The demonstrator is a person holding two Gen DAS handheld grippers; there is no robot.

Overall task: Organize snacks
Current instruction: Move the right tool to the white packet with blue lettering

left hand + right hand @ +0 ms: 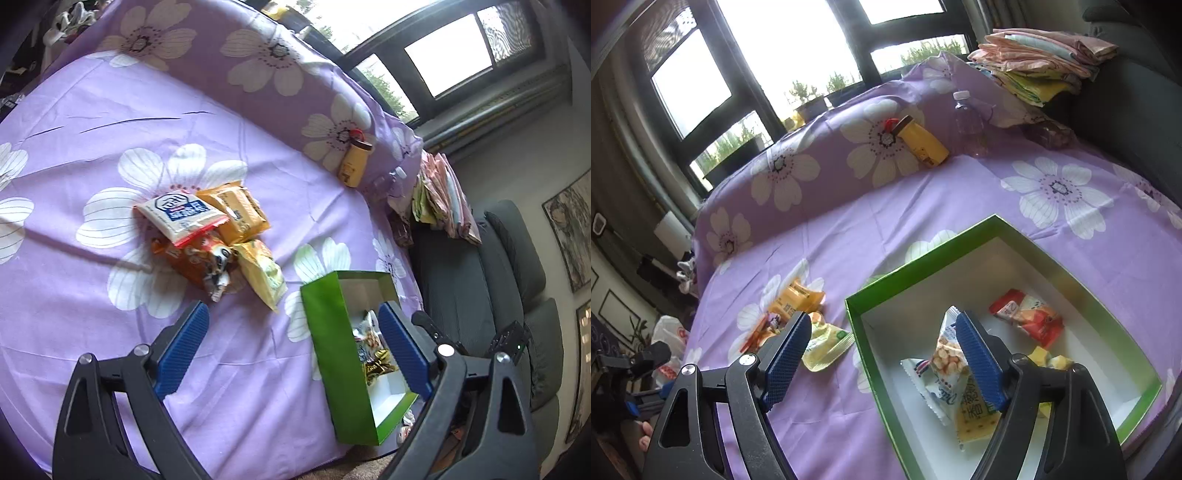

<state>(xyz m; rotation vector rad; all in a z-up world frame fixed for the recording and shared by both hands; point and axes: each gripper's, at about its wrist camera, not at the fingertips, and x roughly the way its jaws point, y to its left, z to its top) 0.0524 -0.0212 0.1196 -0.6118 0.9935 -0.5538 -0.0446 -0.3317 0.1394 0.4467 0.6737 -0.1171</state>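
Snacks lie in two groups on a bed covered with a lilac sheet printed with large white flowers (92, 280): a loose pile out on the sheet and a few packets already inside a green cardboard box with a white interior (1027, 266), which sits near the bed's edge. The pile holds a white and blue packet with a red strip (181, 218) lying on top of an orange packet (236, 214), with a pale yellow packet (264, 275) just beside them on the box side. Inside the box, a red and white packet (1028, 317) lies toward the far wall and a white packet showing round biscuits (947, 363) lies nearer, partly hidden by a blue pad. The left gripper (291, 347) hangs above the sheet between pile and box, its jaws wide apart with nothing between them. The right gripper (884, 362) hangs over the box's near corner, jaws also apart and gripping nothing. A yellow bottle with a dark cap (919, 142) leans against the flowered bolster at the far side, and a clear plastic bottle (967, 125) stands near it
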